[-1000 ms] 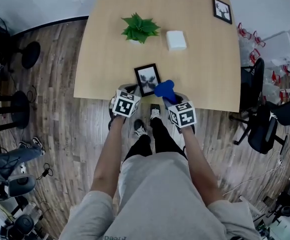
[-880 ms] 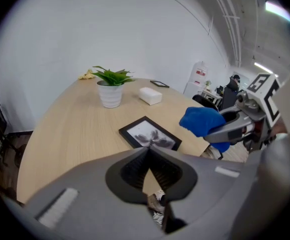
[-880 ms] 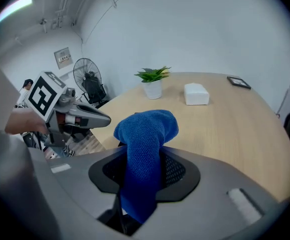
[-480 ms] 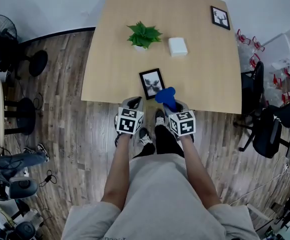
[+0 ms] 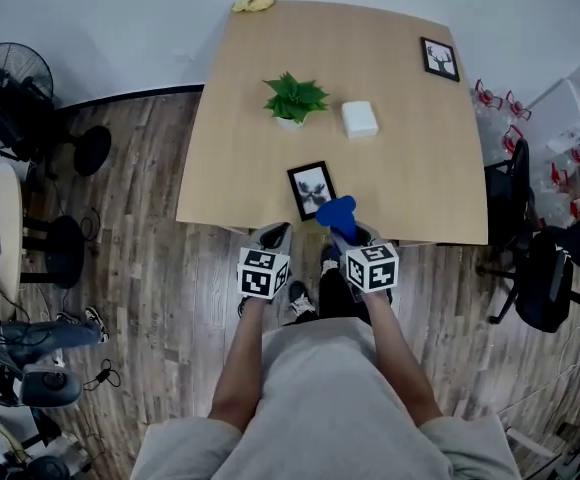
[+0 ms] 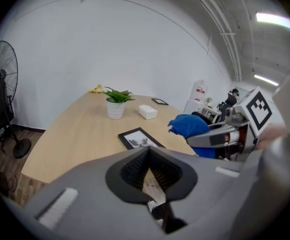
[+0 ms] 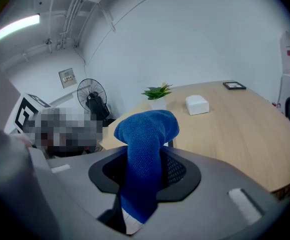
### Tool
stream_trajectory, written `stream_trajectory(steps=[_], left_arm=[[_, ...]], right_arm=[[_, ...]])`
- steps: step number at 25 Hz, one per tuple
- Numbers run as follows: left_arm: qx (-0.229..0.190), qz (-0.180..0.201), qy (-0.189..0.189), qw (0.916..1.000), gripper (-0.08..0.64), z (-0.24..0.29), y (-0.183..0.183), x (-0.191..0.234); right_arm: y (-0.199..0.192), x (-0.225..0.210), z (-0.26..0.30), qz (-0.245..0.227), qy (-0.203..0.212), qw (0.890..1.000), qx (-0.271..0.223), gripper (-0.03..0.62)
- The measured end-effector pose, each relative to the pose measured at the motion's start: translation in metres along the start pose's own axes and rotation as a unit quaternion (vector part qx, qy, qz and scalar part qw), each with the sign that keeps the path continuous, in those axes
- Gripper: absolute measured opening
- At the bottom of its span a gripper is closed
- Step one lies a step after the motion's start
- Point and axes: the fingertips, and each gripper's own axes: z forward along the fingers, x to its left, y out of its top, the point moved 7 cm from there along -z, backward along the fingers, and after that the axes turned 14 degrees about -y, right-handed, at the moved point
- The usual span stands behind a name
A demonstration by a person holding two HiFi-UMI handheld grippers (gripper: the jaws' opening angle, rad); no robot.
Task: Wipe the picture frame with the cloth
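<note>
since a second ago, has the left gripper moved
Yes. The left gripper has pulled back from the picture frame: it reached over the near edge of the table, and now only its tips meet that edge.

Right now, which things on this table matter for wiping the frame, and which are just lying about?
For the job:
- blue cloth, clamped in the right gripper
- picture frame, lying flat near the table edge closest to the person
- left gripper, shut and empty

Lying about:
- potted plant
- white box
- second frame, at the far corner
- yellow thing, at the far edge
</note>
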Motion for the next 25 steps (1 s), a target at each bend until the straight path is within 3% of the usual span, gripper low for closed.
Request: stream_trajectory(steps=[9, 25], left_arm=[[-0.015, 0.025, 0.004, 0.9996, 0.052, -0.001, 0.015, -0.007], [-0.013, 0.026, 0.006, 0.9996, 0.052, 0.0, 0.015, -0.004]], right_arm=[[0.002, -0.008, -0.004, 0.008, -0.008, 1.0, -0.016, 0.124], [0.003, 0.0, -0.003, -0.011, 0.003, 1.0, -0.026, 0.124]])
